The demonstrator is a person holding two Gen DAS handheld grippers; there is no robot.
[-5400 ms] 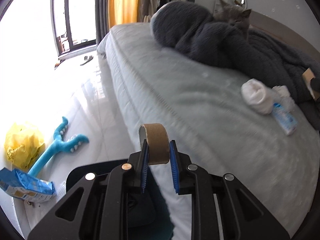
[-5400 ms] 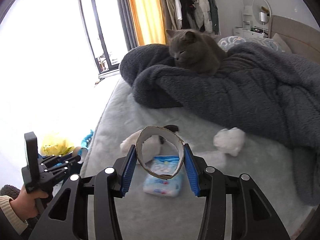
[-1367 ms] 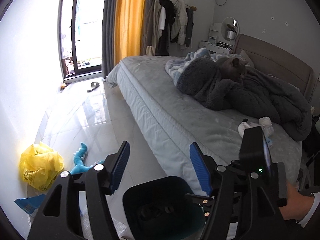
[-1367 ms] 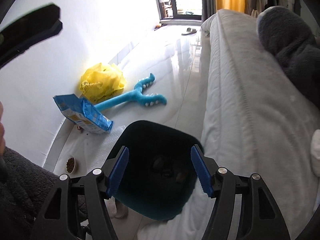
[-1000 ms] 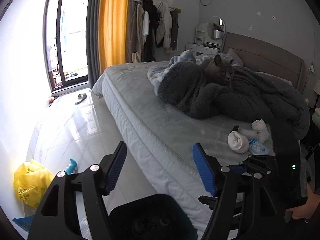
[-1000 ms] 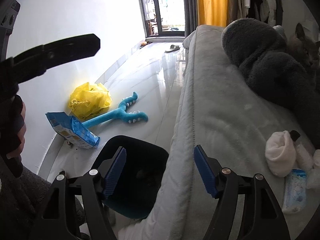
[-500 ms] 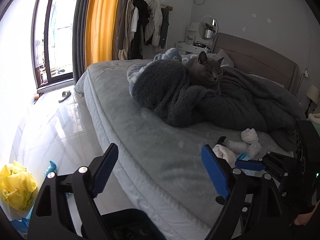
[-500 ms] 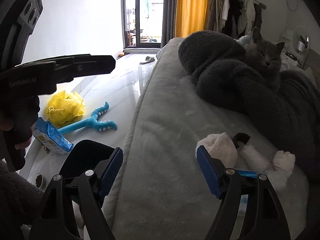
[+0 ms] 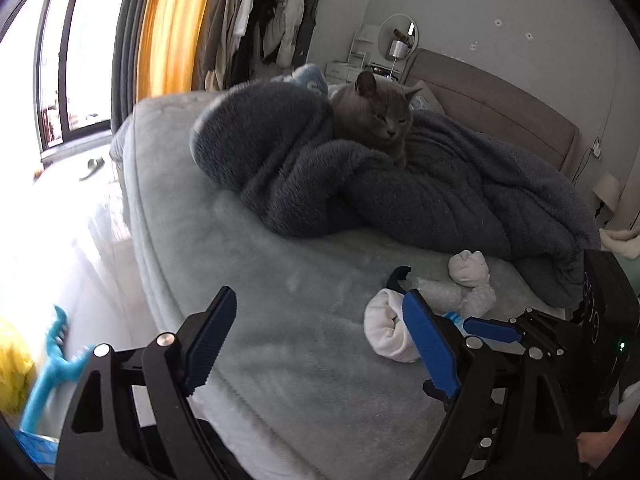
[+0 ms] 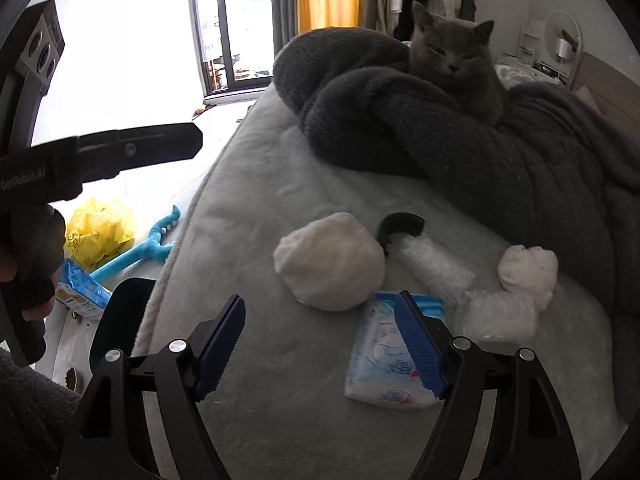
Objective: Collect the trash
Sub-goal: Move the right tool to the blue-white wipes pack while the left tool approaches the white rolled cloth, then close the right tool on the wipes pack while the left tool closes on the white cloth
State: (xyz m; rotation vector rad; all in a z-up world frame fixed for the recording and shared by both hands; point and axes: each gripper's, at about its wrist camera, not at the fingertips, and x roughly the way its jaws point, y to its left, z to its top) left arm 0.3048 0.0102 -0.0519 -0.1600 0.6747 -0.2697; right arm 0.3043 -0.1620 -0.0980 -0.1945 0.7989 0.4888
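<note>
Trash lies on the grey bed [image 10: 260, 240]: a white wad [image 10: 330, 261], a blue-white tissue pack [image 10: 390, 364], crumpled bubble wrap [image 10: 496, 316], a second white wad [image 10: 528, 270] and a black curved piece [image 10: 400, 224]. My right gripper [image 10: 320, 344] is open and empty, just short of the white wad and tissue pack. My left gripper [image 9: 320, 344] is open and empty over the bed edge; the white wad [image 9: 386, 330] sits behind its right finger. The dark bin [image 10: 120, 312] stands on the floor beside the bed.
A grey cat [image 10: 452, 60] rests on a dark fleece blanket [image 10: 460, 140] at the back of the bed. On the floor lie a yellow bag [image 10: 100, 228], a blue toy [image 10: 140, 252] and a blue packet [image 10: 82, 286].
Both grippers held cardboard tubes earlier, then opened empty over the bin. Both have since swung up from the bin to the bed, closing in on the trash pile.
</note>
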